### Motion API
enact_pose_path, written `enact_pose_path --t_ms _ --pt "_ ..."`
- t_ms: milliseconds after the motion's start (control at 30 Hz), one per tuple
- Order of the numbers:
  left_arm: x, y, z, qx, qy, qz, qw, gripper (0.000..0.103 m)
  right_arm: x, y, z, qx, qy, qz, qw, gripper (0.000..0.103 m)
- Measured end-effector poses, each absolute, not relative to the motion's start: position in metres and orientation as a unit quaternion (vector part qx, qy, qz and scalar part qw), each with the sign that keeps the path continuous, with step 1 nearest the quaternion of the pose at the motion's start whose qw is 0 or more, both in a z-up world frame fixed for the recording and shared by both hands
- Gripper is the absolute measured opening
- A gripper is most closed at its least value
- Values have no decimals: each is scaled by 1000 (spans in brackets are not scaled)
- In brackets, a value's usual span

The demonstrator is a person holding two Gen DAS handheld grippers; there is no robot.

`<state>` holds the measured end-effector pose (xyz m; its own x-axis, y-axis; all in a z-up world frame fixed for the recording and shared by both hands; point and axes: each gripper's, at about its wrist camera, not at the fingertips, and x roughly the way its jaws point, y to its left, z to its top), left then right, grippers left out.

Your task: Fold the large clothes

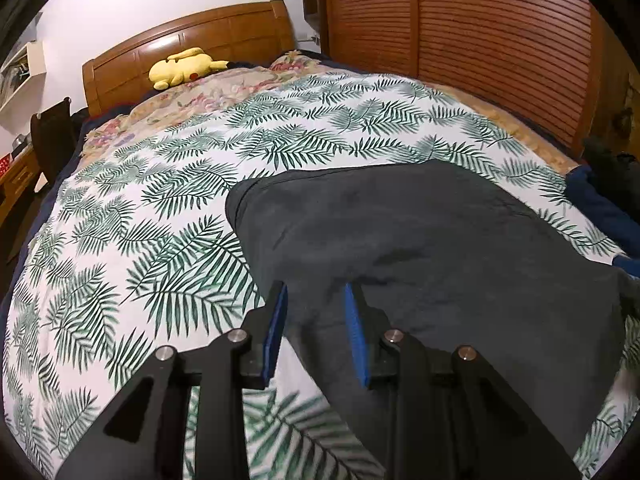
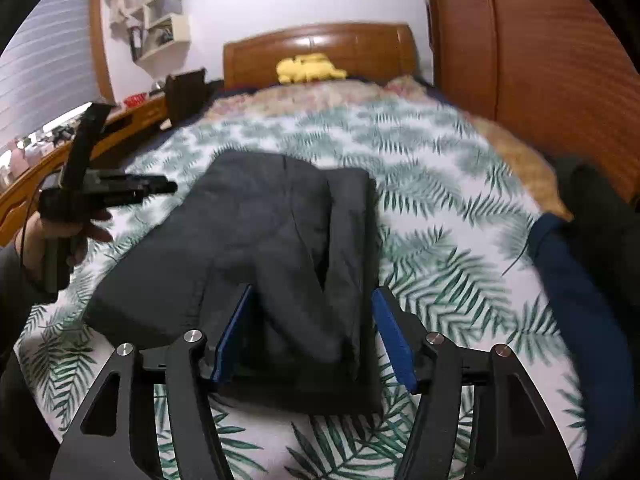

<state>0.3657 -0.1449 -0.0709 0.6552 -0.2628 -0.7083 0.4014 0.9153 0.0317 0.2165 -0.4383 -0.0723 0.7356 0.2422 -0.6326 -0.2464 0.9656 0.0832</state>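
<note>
A dark grey garment [image 1: 440,240] lies folded on the palm-leaf bedsheet [image 1: 160,240]. In the left wrist view my left gripper [image 1: 316,292] hovers over the garment's near left edge, blue pads a little apart and gripping nothing. The right wrist view shows the garment [image 2: 260,220] as a long folded stack with its near end between the wide-apart blue pads of my right gripper [image 2: 314,290]. Those pads do not press on it. A hand holds the left gripper [image 2: 170,187] above the sheet, left of the garment, carrying no cloth.
A yellow plush toy [image 1: 180,68] lies by the wooden headboard [image 1: 192,36] on a floral blanket [image 1: 224,88]. Louvred wooden doors [image 1: 480,40] run along the bed's right side. A dark blue cloth [image 2: 568,280] sits at the right edge. A desk and chair [image 2: 184,96] stand left.
</note>
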Motion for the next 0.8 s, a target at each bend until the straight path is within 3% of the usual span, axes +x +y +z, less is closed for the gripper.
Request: enact_pose_path --t_ms 200,500,700,800 --pt "401 -150 -93 99 389 -177 899 28 239 -438 -116 1 411 120 903 72" --pt "445 -150 -112 106 403 -165 894 40 238 -438 -120 -6 415 123 902 73" --pt "467 -144 -115 100 405 -147 897 66 238 -433 -118 -12 415 122 902 73" --pt "477 -142 -118 103 408 -134 897 87 237 -433 -118 -13 415 122 901 73"
